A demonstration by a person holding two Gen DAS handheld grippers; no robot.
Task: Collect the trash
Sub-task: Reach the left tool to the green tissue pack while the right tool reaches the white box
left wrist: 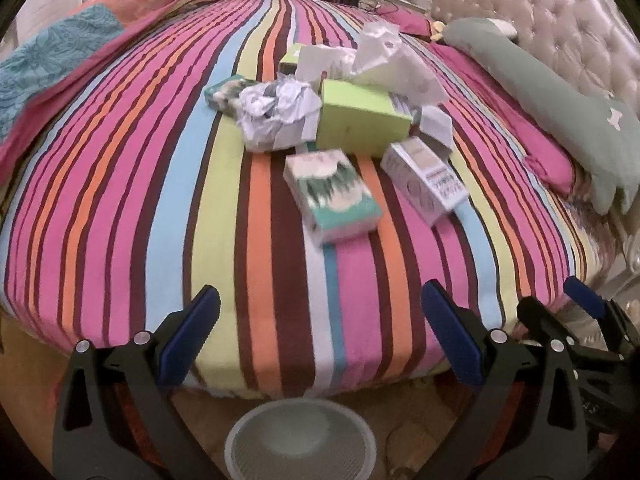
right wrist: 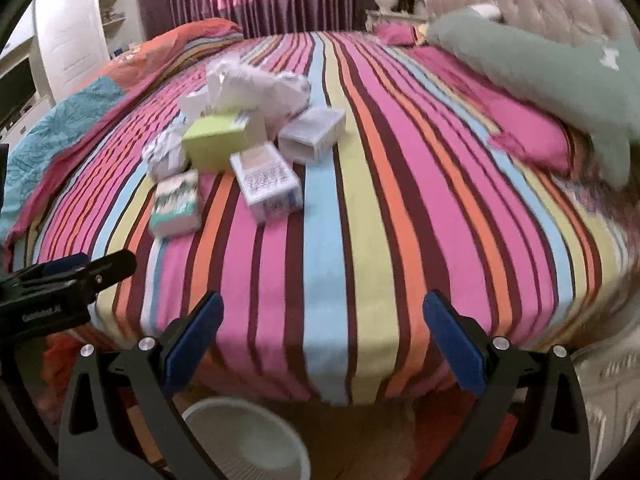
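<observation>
Nearest me, below the bed edge, sits the round white ribbed waste bin (left wrist: 300, 436), between my two claws. My left claw (left wrist: 320, 344) is spread wide and holds nothing; my right claw (right wrist: 323, 346) is likewise spread and empty.

Further in, on the striped bedsheet (left wrist: 132, 208), the trash lies in a loose heap. The teal-and-white carton (left wrist: 332, 196) is closest, lying flat with its long axis running away from me and slightly right. Just beside it, the white printed box (left wrist: 424, 180) points the same way. I judge both light, stiff but crushable; I would pinch across the short width.

Behind them, the lime-green cardboard box (left wrist: 360, 116) lies crosswise. The crumpled white paper ball (left wrist: 276, 112), touching it, looks soft and featherlight; any grip will do.
</observation>
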